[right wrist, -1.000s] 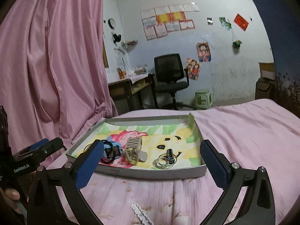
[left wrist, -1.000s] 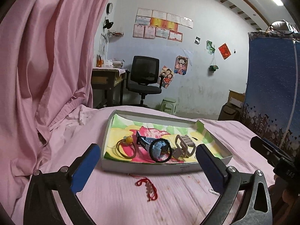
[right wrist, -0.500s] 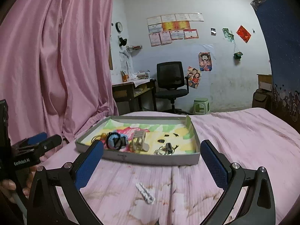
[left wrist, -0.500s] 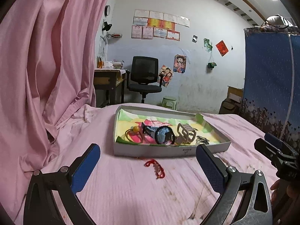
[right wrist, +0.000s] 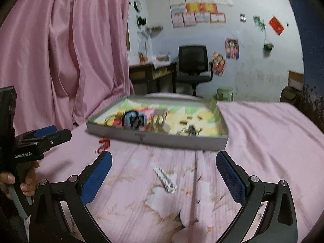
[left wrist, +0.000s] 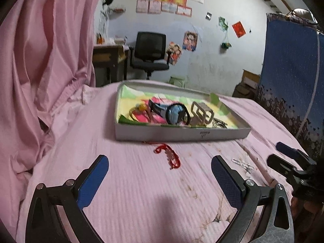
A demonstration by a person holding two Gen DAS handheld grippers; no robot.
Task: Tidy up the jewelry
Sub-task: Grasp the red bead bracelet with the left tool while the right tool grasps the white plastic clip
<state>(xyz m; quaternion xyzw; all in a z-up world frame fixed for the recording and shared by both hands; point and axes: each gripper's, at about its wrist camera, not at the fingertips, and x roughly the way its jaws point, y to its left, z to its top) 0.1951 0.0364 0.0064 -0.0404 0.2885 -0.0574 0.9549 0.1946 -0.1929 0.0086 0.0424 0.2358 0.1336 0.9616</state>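
We see our left gripper spread wide and empty, low over the pink bed. Our right gripper is also spread wide and holds nothing.

In the left view, a red bracelet lies on the bed just beyond the gripper, at about 12 o'clock, near the front wall of the tray but apart from it. A white bracelet lies at about 2 o'clock, just beyond the right finger.

In the right view, the white bracelet lies between the two fingers, slightly ahead of them, not touched by either. The red bracelet is at about 10 o'clock, near the tray. The left gripper shows at 9 o'clock, with a hand on its grip.

Inside the tray we see a hair tie with a yellow bead at the left, a blue watch in the middle, and a beige hair claw to its right. A small metal chain lies further right; it is too blurred to tell more. The tray floor is covered with coloured paper.

Behind the bed stand a black chair and a desk; a pink curtain hangs at the left.
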